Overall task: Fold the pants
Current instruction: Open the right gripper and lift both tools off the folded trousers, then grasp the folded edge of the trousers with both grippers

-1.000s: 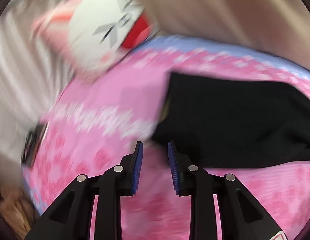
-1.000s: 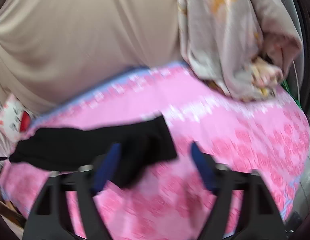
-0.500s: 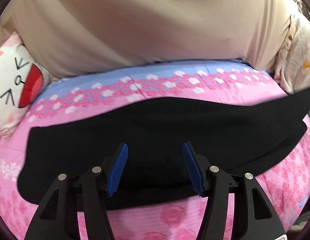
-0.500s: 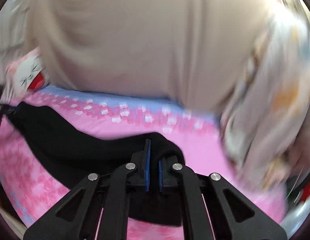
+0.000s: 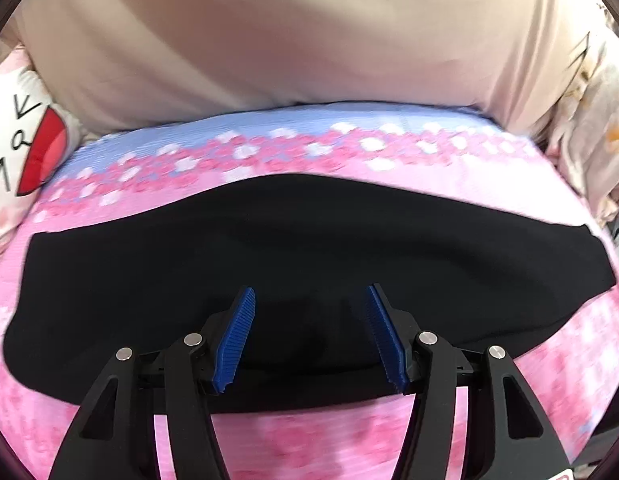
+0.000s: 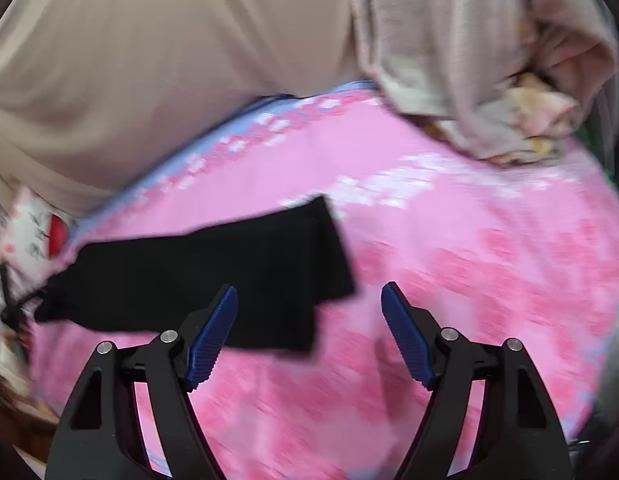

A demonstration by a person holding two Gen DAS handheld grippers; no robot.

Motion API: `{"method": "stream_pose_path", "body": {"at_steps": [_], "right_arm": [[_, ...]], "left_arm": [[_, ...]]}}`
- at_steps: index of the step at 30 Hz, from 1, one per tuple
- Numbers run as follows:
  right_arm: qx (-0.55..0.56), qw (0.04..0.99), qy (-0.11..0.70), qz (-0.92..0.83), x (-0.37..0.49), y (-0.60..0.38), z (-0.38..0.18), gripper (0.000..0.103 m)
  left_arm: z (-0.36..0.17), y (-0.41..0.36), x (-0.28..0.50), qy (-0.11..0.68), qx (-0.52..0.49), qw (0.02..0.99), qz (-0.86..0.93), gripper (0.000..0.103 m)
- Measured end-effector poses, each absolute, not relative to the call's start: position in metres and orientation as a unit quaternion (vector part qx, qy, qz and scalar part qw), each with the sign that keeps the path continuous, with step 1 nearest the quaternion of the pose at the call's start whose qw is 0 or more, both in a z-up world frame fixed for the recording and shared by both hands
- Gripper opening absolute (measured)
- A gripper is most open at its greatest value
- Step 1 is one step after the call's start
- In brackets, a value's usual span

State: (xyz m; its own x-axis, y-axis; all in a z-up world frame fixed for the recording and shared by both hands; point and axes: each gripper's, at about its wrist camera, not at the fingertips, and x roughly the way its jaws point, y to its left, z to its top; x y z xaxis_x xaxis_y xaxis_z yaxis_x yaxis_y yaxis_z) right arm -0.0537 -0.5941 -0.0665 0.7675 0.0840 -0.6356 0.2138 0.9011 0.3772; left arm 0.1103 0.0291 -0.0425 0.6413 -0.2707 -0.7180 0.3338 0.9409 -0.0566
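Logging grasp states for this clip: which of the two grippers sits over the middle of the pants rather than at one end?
The left gripper: open, black pants spreading to both sides. The right gripper, also open, sits at the pants' end.

It was a bedroom in a home. A pink flowered bed sheet [image 5: 389, 168] covered a bed, a cartoon pillow [image 5: 17, 152] with a red mouth lay at one end, and a rumpled blanket [image 6: 489, 60] sat nearby.
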Motion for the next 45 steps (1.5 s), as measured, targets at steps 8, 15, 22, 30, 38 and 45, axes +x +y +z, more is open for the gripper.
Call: {"method": "stream_pose_path", "body": {"at_steps": [8,15,22,30,38,45], "right_arm": [[0.109,0.898,0.425,-0.045,0.019,-0.566,-0.097,0.008],[0.021,0.934,0.349,-0.071,0.028,-0.574,-0.032,0.016],[0.163,0.905,0.376,-0.114,-0.005,-0.621,-0.101,0.019],[0.081,0.933,0.345,-0.068,-0.026,-0.519,-0.069,0.019],[-0.149,0.917,0.328,0.172,0.030,-0.257,-0.063,0.071],[-0.289,0.857,0.317,0.284,0.057,-0.100,-0.104,0.069]], "left_arm": [[-0.044,0.018,0.099,0.384,0.053,0.908,-0.157,0.056],[-0.042,0.049,0.108,0.386,0.043,0.915,-0.107,0.056],[-0.046,0.100,0.109,0.395,0.017,0.918,-0.037,0.060],[-0.045,0.197,0.108,0.390,-0.022,0.918,0.071,0.063],[-0.078,0.256,0.083,0.423,-0.089,0.898,0.082,0.067],[-0.084,0.289,0.065,0.421,-0.113,0.897,0.066,0.077]]}}
